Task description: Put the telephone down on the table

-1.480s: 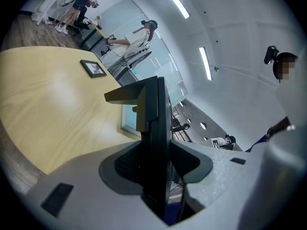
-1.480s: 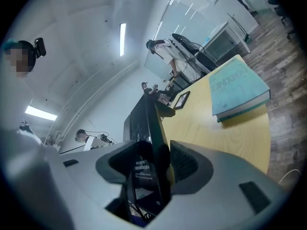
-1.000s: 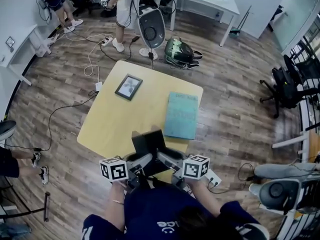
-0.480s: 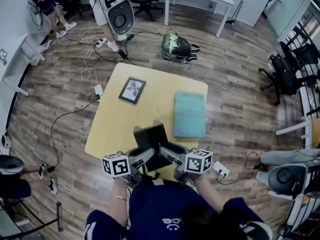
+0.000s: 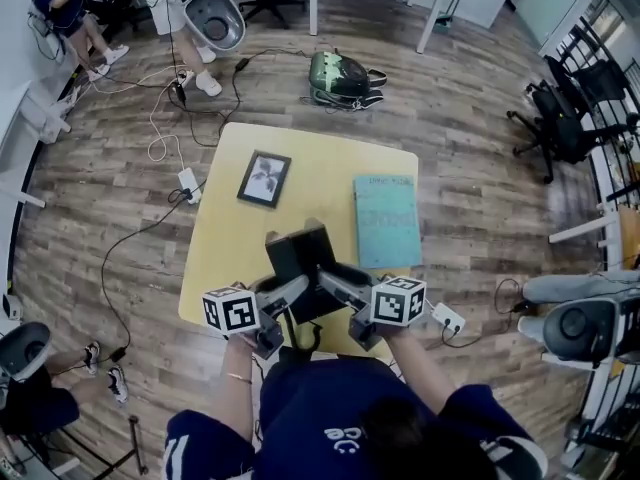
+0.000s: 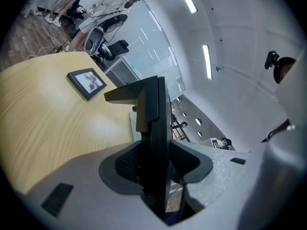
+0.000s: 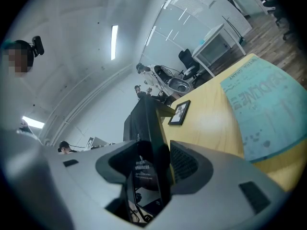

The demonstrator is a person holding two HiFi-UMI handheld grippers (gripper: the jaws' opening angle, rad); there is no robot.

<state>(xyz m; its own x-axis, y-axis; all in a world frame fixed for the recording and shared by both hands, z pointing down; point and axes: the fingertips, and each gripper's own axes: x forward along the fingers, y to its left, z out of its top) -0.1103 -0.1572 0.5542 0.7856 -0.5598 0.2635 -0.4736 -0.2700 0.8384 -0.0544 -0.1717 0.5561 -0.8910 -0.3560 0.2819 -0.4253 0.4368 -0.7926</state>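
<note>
Telephone (image 5: 300, 265), black, hangs between your two grippers over the near edge of the counter (image 5: 300, 158), about midway along that edge. You have the left hand-held gripper (image 5: 286, 296) clamped on its left side and the right hand-held gripper (image 5: 336, 286) clamped on its right side, and the two come in toward each other from the near corners.

In the left gripper view the pads (image 6: 125, 164) press against both faces of the dark body, which stands on edge between them. In the right gripper view the pads (image 7: 184, 161) close on the body in the same way, and a printed label shows on its underside. From the head view the telephone seems to be clear of the wood, but you cannot be sure whether its far end touches.

Your telephone leans up and away from you, its upper end toward the middle of the counter. A frame (image 5: 264, 179) lies flat toward the far left corner, well apart from the telephone. A teal booklet (image 5: 387, 221) lies flat along the right edge, just beside the right hand-held gripper's side of the telephone. On the floor (image 5: 480, 218) beyond the far edge lies a backpack (image 5: 338, 76).
</note>
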